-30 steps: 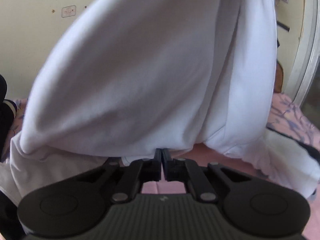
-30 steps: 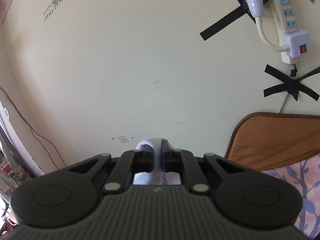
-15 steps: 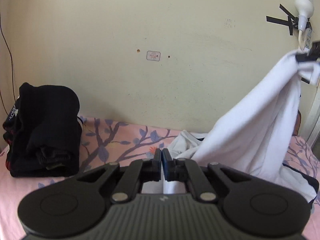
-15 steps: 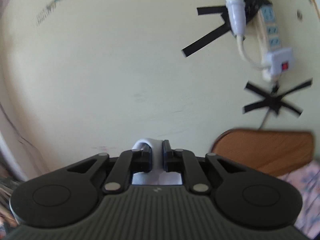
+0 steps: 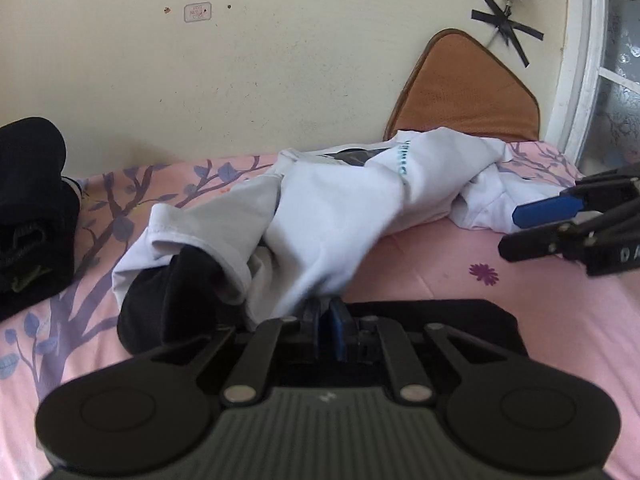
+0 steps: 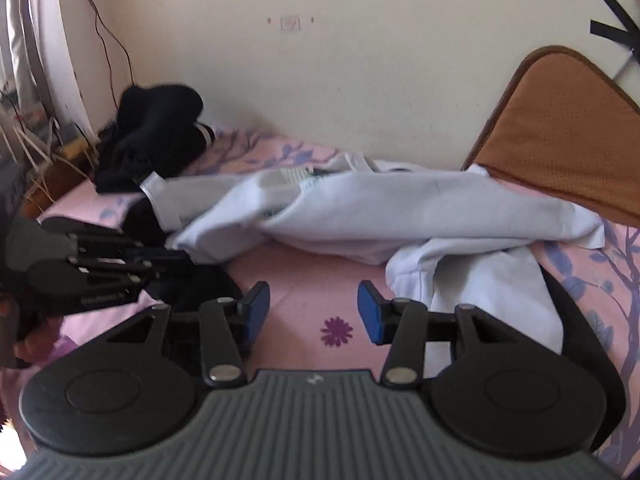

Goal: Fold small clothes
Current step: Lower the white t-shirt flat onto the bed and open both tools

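A: What sits far left on the bed [image 5: 460, 280]?

B: A pile of black clothes [image 5: 32, 200] against the wall. Just right of it, a white garment [image 5: 340, 208] lies crumpled across the pink floral sheet, one sleeve draped over a dark item [image 5: 168, 312].

A: And the left hand-held gripper [image 5: 326, 316]?

B: Its fingers are pressed together on a fold of the white garment at its near edge, low over the sheet.

A: Further right?

B: The right hand-held gripper [image 6: 314, 314] hovers over bare sheet with its blue pads [image 6: 370, 314] spread apart, gripping nothing; the garment's other end lies just beside it. A brown cushion [image 6: 568, 140] leans on the wall behind.
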Tool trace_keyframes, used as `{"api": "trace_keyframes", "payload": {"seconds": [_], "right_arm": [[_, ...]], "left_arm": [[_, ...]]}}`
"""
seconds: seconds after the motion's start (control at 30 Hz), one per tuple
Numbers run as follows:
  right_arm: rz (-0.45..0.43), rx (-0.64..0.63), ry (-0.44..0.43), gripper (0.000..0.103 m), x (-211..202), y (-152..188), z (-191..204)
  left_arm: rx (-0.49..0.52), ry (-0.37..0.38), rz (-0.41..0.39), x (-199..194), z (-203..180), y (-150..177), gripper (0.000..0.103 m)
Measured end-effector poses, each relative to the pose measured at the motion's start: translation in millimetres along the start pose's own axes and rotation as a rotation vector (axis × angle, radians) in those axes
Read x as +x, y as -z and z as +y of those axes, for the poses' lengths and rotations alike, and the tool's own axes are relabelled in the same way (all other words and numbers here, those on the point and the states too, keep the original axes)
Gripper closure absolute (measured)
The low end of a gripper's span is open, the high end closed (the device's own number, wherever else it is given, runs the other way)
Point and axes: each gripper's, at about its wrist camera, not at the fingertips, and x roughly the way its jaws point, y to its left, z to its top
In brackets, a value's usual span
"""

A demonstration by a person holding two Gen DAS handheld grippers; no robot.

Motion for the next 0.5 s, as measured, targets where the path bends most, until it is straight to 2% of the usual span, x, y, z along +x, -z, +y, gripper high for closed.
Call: {"api": "trace_keyframes", "payload": {"seconds": [0.1, 0.17, 0.23, 0.27, 0.3, 0.33, 0.4, 0.5], "right_arm": [[-0.019, -0.107, 0.128, 0.054, 30.4, -5.9, 10.9], [-0.035, -0.125, 0.137, 0.054, 43.9, -14.3, 9.7], [0.0, -0.106, 0.145, 0.056, 62.8, -23.4, 5.4], [0.019, -0.097, 0.147, 0.06, 71.3, -26.4, 3.0], [0.031, -0.096, 0.161, 0.084, 78.0, -27.4, 1.7], [0.037, -0.102, 0.175, 0.099, 81.2, -27.7, 0.6], [0.026, -0.077, 0.127, 0.099, 67.6, -25.9, -0.2], [-0.015, -0.041, -0.001, 0.1, 26.8, -22.7, 9.9]], "left_arm": [[-0.037, -0.072, -0.026, 18.2, 19.0, -19.3, 0.096], [-0.077, -0.092, -0.033, 28.9, 33.4, -34.6, 0.096], [-0.084, -0.126, -0.041, 39.3, 43.3, -47.7, 0.097], [-0.08, -0.154, -0.049, 44.2, 46.2, -53.1, 0.097], [-0.081, -0.18, -0.049, 48.9, 49.1, -57.5, 0.097], [-0.092, -0.191, -0.043, 52.4, 52.0, -60.9, 0.097], [-0.13, -0.179, -0.034, 51.0, 59.0, -63.9, 0.097], [-0.166, -0.129, -0.075, 24.9, 63.5, -58.4, 0.095]]}}
